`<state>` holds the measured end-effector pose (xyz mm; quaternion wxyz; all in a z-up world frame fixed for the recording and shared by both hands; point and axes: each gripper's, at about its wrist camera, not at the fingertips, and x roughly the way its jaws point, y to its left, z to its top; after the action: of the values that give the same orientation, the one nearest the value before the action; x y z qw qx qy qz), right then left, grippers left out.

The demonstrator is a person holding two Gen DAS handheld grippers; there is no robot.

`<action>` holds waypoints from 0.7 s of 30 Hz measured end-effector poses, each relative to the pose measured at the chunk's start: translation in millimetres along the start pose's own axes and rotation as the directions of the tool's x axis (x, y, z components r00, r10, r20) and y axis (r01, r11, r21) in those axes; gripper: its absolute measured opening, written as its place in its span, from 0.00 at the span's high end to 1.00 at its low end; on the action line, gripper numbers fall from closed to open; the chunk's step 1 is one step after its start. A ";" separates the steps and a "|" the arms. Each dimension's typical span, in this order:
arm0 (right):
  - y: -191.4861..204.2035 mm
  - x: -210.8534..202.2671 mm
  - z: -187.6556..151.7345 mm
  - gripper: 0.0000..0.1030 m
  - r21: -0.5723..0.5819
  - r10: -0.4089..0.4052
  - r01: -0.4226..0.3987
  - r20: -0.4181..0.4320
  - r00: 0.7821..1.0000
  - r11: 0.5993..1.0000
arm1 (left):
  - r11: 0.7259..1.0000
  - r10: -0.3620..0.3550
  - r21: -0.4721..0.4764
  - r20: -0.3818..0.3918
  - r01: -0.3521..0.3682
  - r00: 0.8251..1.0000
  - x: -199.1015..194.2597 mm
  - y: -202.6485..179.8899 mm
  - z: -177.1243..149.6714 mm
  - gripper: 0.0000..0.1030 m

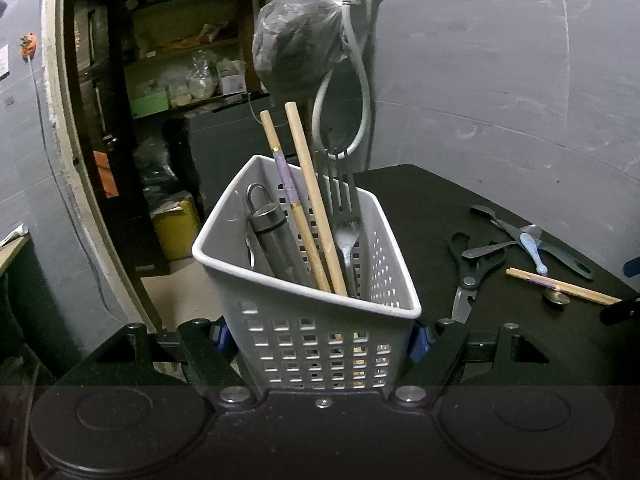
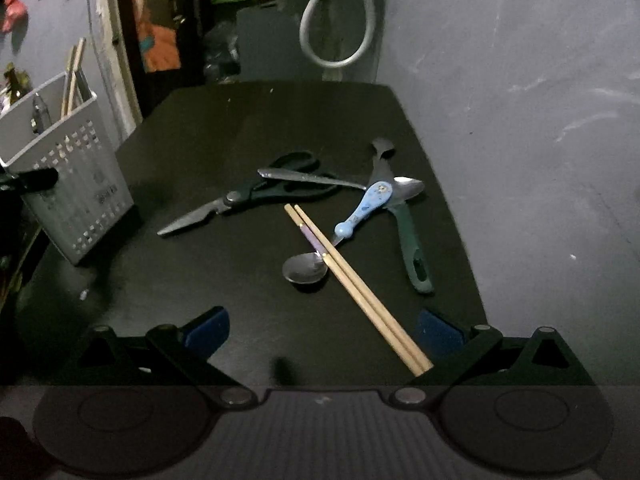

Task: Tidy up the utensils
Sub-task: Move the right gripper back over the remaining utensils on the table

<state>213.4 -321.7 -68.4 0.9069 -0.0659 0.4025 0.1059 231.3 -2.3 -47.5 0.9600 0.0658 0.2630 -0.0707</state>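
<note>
We are clamping the left gripper (image 1: 320,340) on the basket (image 1: 312,344), its blue pads pressing the two perforated side walls near the base. The basket is sitting tilted at the table's (image 2: 248,128) left edge. Inside it we are seeing two chopsticks (image 1: 308,200), one with a purple band and gold rings, a fork (image 1: 344,216) standing tines up, and a dark cylindrical tool with a loop top (image 1: 268,232). No writing on the basket is readable.

We are holding the right gripper (image 2: 324,332) with its fingers wide apart, nothing between the pads, above the table's near edge. A second pair of chopsticks (image 2: 360,288) is lying just ahead of it, running diagonally toward the right finger (image 2: 436,332), their near ends just beside that finger; whether they touch it we cannot tell. They are crossing a metal spoon (image 2: 306,270). Behind them, near the table's middle, are lying black scissors (image 2: 256,194), a blue-handled spoon (image 2: 366,208) with a small printed picture too blurred to read, and a green-handled tool (image 2: 412,240). A grey hose (image 2: 340,20) is hanging looped on the wall beyond the far edge.
</note>
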 end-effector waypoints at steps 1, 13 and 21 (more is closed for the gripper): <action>-3.4 7.5 2.0 0.00 -0.014 0.018 -0.018 -0.010 1.000 1.000 | 1.000 0.005 -0.002 0.000 -0.005 1.000 0.2 -1.4 0.3 0.24; -21.4 51.4 17.0 0.23 -0.124 0.065 -0.080 -0.125 0.990 0.989 | 0.999 0.033 -0.012 -0.001 -0.033 0.999 0.4 -6.9 -0.2 0.24; -32.2 57.2 22.3 0.56 -0.096 0.103 -0.118 -0.148 0.984 0.988 | 0.999 0.032 -0.012 -0.001 -0.032 0.999 1.1 -7.4 0.4 0.24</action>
<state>274.6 -340.5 -95.0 0.8639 -0.0984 0.4631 0.1719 231.1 -9.7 -48.4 0.9612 0.0645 0.2628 -0.0535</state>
